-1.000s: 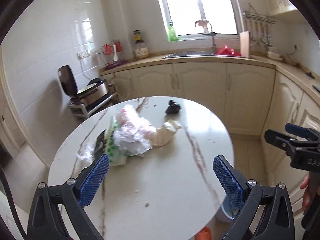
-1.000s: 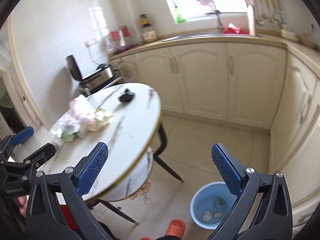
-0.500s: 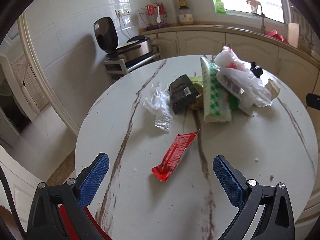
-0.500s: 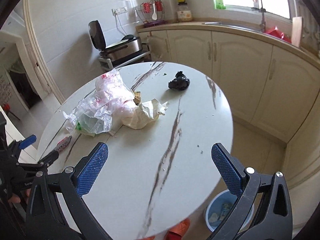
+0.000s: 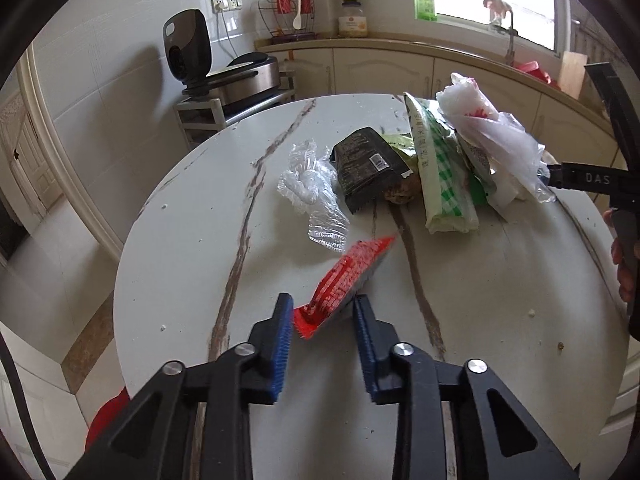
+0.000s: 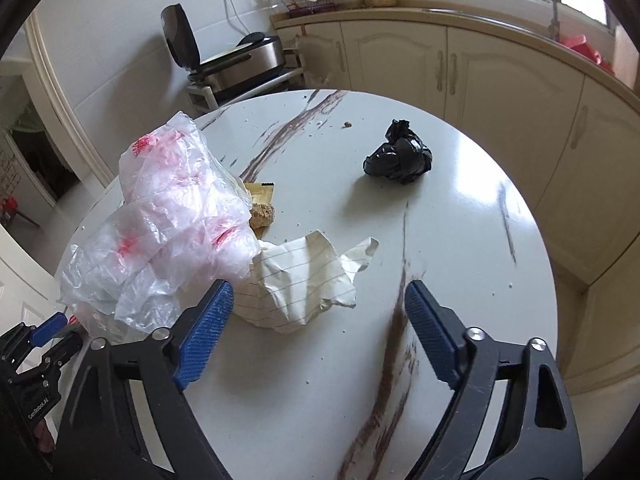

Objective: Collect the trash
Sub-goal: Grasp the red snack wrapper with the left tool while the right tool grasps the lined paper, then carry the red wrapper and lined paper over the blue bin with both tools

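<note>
Left gripper (image 5: 323, 312) sits low over the near edge of the round white marble-look table (image 5: 180, 240), jaws narrowed around the near tip of the long red foil wrapper (image 5: 346, 280). Pads look to be touching or just off the foil; can't tell if it's a firm pinch, and the wrapper is motion-blurred.

Key relation: the wrapper's long axis runs from the jaw gap away and slightly right, toward the trash pile. So the jaws close across its narrow width, at the end nearest the left hand. Good orientation for a lift, in my judgement; the risk is a thin tip slipping out.

Beyond the wrapper's far tip: crumpled clear plastic film (image 5: 312, 196), then a black printed snack packet (image 5: 366, 168), a green-checked white bag (image 5: 444, 176) and a translucent white bag with red print (image 5: 488, 132), all bunched together.

Right gripper (image 6: 318, 330) hovers on the pile's other side, jaws spread wide, holding nothing. Crumpled lined paper (image 6: 304, 280) lies just ahead, toward its left finger and touching the translucent bag. The black crumpled plastic wad (image 6: 400, 154) sits well apart, farther across the table.

Left is clearly the nearer hand for the wrapper.
</note>
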The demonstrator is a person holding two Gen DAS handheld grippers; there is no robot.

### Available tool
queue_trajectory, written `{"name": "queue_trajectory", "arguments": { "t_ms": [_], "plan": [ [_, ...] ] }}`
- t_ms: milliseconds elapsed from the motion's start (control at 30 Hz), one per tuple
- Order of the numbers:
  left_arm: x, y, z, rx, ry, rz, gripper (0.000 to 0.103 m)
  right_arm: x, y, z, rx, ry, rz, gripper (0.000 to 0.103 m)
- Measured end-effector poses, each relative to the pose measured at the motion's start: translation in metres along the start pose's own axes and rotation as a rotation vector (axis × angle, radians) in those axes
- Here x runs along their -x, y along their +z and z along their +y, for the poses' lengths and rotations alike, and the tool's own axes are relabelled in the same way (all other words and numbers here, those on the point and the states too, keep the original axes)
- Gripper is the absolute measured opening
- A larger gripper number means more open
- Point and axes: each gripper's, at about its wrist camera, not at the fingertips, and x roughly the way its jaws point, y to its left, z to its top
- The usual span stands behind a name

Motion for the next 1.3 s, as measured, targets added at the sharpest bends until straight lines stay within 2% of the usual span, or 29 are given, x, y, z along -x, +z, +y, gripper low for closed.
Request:
{"name": "queue_trajectory", "arguments": {
  "t_ms": [33,67,100,167,233,400,600,733,1100,1300],
  "plan": [
    [-0.005,0.004,0.005,0.002,-0.008,-0.001,0.017,0.000,0.001,0.001,0.007,0.001,0.004,0.066],
    [-0.008,0.007,0.007,0.006,-0.011,0.001,0.015,-0.001,0.001,0.000,0.011,0.005,0.009,0.050],
    [-0.007,0.005,0.005,0.006,-0.015,0.000,0.013,-0.001,0.001,-0.001,0.012,0.020,0.012,0.040],
    [-0.006,0.011,0.031,0.008,-0.021,0.002,0.010,0.005,-0.001,0.000,0.025,0.037,0.002,0.030],
    [0.002,0.020,0.036,0.018,-0.034,0.003,0.008,0.015,-0.005,0.000,0.031,0.046,-0.013,0.029],
    [0.019,0.013,0.040,0.038,-0.070,0.005,0.005,0.050,-0.016,-0.004,0.029,0.064,-0.073,0.027],
    [0.038,0.001,0.047,0.081,-0.105,0.013,0.005,0.096,-0.034,-0.010,0.011,0.001,-0.140,0.027],
    [0.054,-0.007,0.050,0.101,-0.138,0.015,0.002,0.120,-0.049,-0.018,-0.018,0.003,-0.172,0.027],
    [0.103,-0.011,0.036,0.123,-0.167,-0.033,0.000,0.137,-0.082,-0.030,-0.070,0.086,-0.173,0.027],
    [0.119,-0.008,0.023,0.091,-0.157,-0.037,0.000,0.144,-0.090,-0.036,-0.082,0.117,-0.183,0.027]
  ]
}}
